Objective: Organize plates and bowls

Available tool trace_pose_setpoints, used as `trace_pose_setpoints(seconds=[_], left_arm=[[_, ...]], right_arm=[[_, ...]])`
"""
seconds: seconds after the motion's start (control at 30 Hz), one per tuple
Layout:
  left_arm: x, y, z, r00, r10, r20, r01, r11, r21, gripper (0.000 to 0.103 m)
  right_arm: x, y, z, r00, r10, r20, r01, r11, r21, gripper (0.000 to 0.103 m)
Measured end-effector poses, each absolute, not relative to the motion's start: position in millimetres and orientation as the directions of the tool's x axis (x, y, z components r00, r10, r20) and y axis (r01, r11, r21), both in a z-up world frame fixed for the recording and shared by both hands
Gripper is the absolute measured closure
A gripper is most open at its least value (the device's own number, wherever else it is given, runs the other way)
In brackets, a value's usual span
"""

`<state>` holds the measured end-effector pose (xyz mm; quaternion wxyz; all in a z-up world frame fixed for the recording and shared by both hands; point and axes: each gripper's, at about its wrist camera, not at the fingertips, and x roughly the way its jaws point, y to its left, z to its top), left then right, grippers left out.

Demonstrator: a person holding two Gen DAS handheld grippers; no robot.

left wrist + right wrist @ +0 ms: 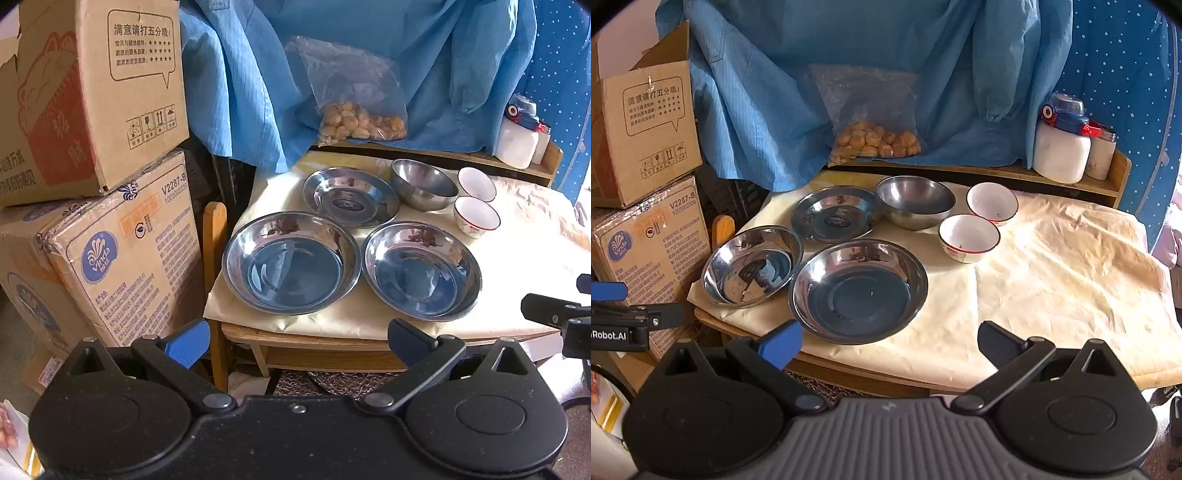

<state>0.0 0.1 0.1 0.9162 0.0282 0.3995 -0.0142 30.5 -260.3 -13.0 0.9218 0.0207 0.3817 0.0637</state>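
Observation:
Three steel plates lie on the cloth-covered table: a front left plate [291,260] [751,266], a front right plate [421,269] [858,291] and a rear plate [351,195] [834,214]. A steel bowl [423,182] [916,201] stands behind them. Two white bowls with red rims, one farther [476,183] [991,202] and one nearer [476,216] [968,238], stand to its right. My left gripper [299,338] is open and empty before the table's front edge. My right gripper [890,339] is open and empty over the front edge, near the front right plate.
Stacked cardboard boxes [92,177] [646,184] stand left of the table [1052,266]. A bag of snacks [360,122] [875,142] and a white bottle [517,136] [1060,147] sit on a wooden shelf [960,171] behind. Blue cloth [812,74] hangs at the back.

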Motion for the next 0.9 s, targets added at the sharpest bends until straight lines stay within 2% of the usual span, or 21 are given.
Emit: trace_pose_setpoints(seconds=[0.9], left_arm=[[0.3,0.7,-0.2,0.683,0.0,-0.731,0.047,0.998,0.044,0.001]], right_arm=[[28.6,-259.1,-12.7,0.702,0.132,-0.7,-0.101,0.991,0.086,0.0]])
